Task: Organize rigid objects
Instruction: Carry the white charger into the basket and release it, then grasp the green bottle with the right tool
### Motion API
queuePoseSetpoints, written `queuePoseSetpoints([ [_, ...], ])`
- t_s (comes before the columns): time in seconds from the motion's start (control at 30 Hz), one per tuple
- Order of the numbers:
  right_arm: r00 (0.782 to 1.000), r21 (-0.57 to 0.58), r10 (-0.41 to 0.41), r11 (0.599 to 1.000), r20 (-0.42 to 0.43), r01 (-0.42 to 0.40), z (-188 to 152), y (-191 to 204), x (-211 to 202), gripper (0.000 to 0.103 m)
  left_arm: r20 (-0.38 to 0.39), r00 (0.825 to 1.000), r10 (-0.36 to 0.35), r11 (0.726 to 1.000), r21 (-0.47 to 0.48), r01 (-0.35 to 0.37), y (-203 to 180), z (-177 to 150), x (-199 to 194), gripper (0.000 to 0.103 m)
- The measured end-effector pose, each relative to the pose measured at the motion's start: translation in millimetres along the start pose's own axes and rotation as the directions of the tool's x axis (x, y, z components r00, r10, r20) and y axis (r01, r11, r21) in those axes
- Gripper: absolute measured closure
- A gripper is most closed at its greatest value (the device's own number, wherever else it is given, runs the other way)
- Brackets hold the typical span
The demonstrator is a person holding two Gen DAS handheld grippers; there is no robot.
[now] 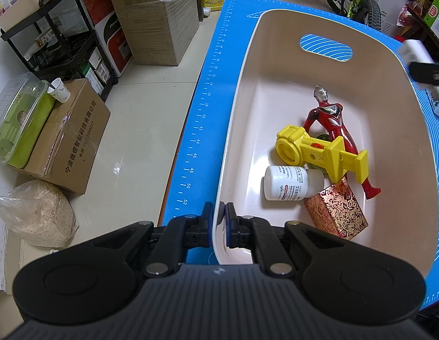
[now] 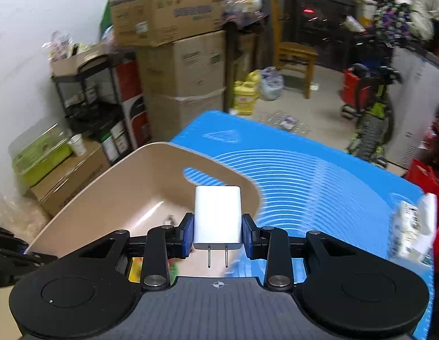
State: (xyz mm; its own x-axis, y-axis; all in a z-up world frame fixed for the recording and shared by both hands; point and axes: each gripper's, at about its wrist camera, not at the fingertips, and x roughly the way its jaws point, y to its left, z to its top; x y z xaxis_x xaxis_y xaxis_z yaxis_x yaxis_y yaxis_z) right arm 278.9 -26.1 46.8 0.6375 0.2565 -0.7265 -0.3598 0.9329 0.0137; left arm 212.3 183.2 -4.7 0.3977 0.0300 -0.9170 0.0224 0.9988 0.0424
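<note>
A beige bin (image 1: 290,19) stands on the blue mat (image 1: 208,90). My left gripper (image 1: 219,221) is shut on the bin's near left rim, one pad outside and one inside. In the bin lie a red toy figure (image 1: 335,119), a yellow plastic toy (image 1: 318,153), a white pill bottle (image 1: 287,182) and a red-gold patterned box (image 1: 337,212). My right gripper (image 2: 218,233) is shut on a white plug charger (image 2: 218,218), prongs pointing back at the camera, held above the bin's (image 2: 112,187) right rim. In the left wrist view that charger (image 1: 412,51) shows blurred at the far right.
A white carton (image 2: 415,232) lies on the mat (image 2: 318,181) at the right. Beside the table on the floor stand cardboard boxes (image 1: 69,138), a black rack (image 1: 63,42), a bag of grain (image 1: 38,215), yellow jugs (image 2: 245,96), a wooden chair (image 2: 296,53) and a bicycle (image 2: 372,119).
</note>
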Motion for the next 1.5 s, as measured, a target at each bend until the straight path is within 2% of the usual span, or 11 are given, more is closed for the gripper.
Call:
queuePoseSetpoints([
  [0.17, 0.995, -0.015, 0.042, 0.999, -0.095, -0.043, 3, 24, 38, 0.06, -0.001, 1.0, 0.001, 1.0, -0.007, -0.001, -1, 0, 1, 0.093],
  [0.37, 0.983, -0.066, 0.065, 0.995, -0.17, -0.078, -6, 52, 64, 0.06, -0.003, 1.0, 0.0, 1.0, -0.01, 0.0, -3, -1, 2, 0.093],
  [0.8, 0.952, -0.095, 0.045, 0.992, -0.301, -0.077, -18, 70, 96, 0.06, -0.003, 1.0, 0.0, 1.0, -0.009, 0.0, -4, -1, 3, 0.093],
  [0.83, 0.952, -0.092, 0.042, 0.993, -0.302, -0.073, -20, 70, 96, 0.06, -0.003, 1.0, 0.0, 1.0, -0.009, 0.0, -4, -1, 3, 0.093],
  [0.87, 0.954, -0.091, 0.042, 0.993, -0.296, -0.072, -20, 69, 95, 0.054, -0.002, 1.0, 0.0, 1.0, -0.009, 0.0, -4, -1, 3, 0.093],
  [0.93, 0.959, -0.079, 0.049, 0.994, -0.278, -0.074, -22, 67, 91, 0.055, -0.003, 1.0, 0.0, 1.0, -0.008, 0.0, -3, 0, 3, 0.093],
  [1.0, 0.964, -0.065, 0.055, 0.995, -0.26, -0.074, -19, 62, 86, 0.05, -0.004, 1.0, 0.0, 1.0, -0.008, 0.0, -4, 0, 3, 0.093],
  [1.2, 0.984, -0.032, 0.062, 0.997, -0.169, -0.068, -5, 41, 56, 0.04, -0.004, 1.0, -0.001, 1.0, -0.008, 0.001, -4, 0, 3, 0.093],
  [1.37, 0.996, 0.028, 0.035, 0.999, -0.088, -0.032, 6, 8, 27, 0.037, -0.004, 1.0, -0.001, 1.0, -0.008, 0.001, -3, 0, 3, 0.093],
  [1.5, 0.999, 0.09, -0.009, 0.996, -0.053, 0.014, 8, -29, 8, 0.035, -0.003, 1.0, 0.0, 1.0, -0.006, 0.0, -5, 1, 3, 0.093],
])
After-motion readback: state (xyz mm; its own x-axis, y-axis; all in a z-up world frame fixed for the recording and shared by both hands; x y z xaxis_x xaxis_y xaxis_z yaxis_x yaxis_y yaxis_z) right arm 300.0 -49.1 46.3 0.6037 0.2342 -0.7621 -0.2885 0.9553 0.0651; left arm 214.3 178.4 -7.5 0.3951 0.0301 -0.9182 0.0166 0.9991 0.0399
